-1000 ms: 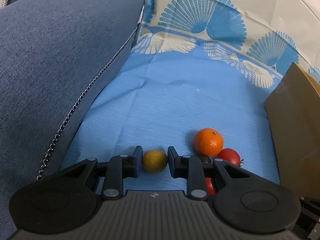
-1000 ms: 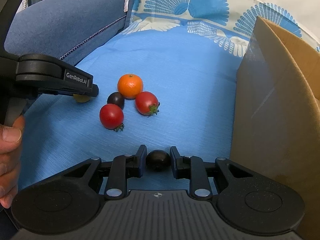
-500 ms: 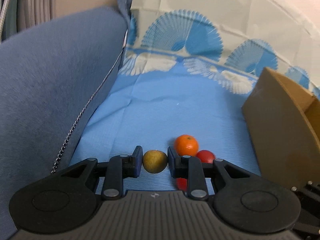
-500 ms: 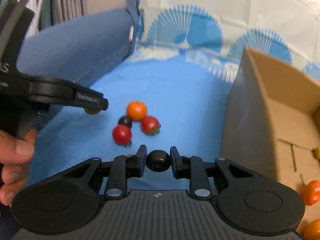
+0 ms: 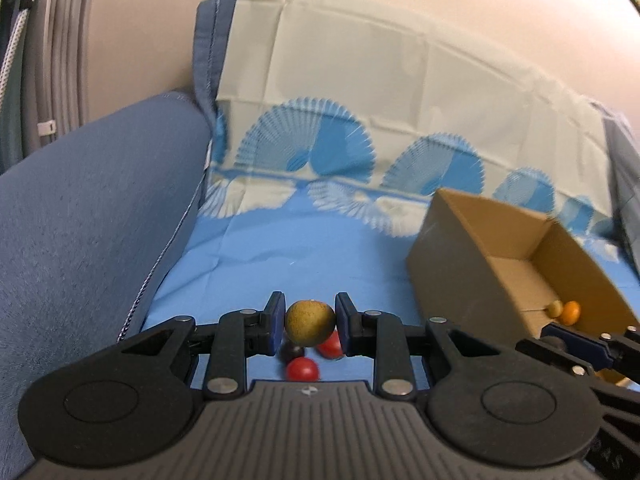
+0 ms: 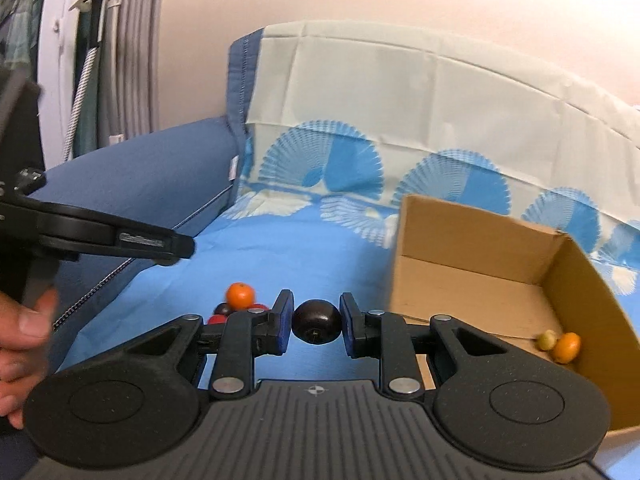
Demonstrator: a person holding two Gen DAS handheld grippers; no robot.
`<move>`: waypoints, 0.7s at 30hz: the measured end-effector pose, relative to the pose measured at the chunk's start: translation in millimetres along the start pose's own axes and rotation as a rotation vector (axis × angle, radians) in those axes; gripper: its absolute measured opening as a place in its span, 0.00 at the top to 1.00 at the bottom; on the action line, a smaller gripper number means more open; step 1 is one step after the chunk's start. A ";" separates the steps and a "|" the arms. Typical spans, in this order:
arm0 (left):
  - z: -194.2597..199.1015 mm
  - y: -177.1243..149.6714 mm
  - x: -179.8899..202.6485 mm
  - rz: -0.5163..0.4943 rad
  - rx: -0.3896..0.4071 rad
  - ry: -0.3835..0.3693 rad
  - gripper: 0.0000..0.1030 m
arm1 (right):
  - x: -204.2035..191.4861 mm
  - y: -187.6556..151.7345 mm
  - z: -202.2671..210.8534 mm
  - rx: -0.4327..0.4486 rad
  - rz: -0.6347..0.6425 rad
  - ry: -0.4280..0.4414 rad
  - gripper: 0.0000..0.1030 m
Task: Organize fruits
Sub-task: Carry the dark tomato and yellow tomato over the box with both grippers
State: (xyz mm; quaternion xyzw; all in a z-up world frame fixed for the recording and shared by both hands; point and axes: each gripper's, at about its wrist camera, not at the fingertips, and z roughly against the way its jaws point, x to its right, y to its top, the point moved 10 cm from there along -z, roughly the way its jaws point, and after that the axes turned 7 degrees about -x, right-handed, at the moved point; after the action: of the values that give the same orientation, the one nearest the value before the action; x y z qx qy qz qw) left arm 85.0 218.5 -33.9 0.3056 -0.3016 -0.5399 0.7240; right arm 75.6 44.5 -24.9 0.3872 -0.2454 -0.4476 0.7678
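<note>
My left gripper (image 5: 310, 322) is shut on a yellow-green round fruit (image 5: 310, 320) and holds it well above the blue cloth (image 5: 312, 256). My right gripper (image 6: 316, 322) is shut on a dark purple fruit (image 6: 316, 321), also lifted. Below on the cloth lie an orange (image 6: 240, 295), red tomatoes (image 5: 303, 369) and a dark fruit (image 5: 291, 353). The open cardboard box (image 6: 480, 280) stands to the right; it holds an orange fruit (image 6: 567, 347) and a small yellow one (image 6: 547, 339). The box also shows in the left wrist view (image 5: 492, 264).
A blue sofa armrest (image 5: 92, 208) rises on the left. A patterned cloth-covered backrest (image 5: 400, 120) stands behind. The left gripper's body (image 6: 100, 236) and the person's hand (image 6: 20, 340) fill the left of the right wrist view.
Both grippers have risen with their fruits, away from the cloth. The loose fruits now look smaller and lower, and the inside of the box has come into view.
</note>
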 end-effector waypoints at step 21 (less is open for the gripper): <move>71.0 34.6 69.9 -0.056 0.182 -0.179 0.71 | 198.0 44.5 74.7 0.251 -0.203 -0.216 0.75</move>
State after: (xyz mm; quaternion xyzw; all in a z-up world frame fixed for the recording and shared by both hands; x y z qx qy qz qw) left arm 67.6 150.6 44.9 0.3289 -0.4043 -0.5555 0.6479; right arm 138.4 -143.9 60.7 0.4523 -0.3400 -0.5275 0.6337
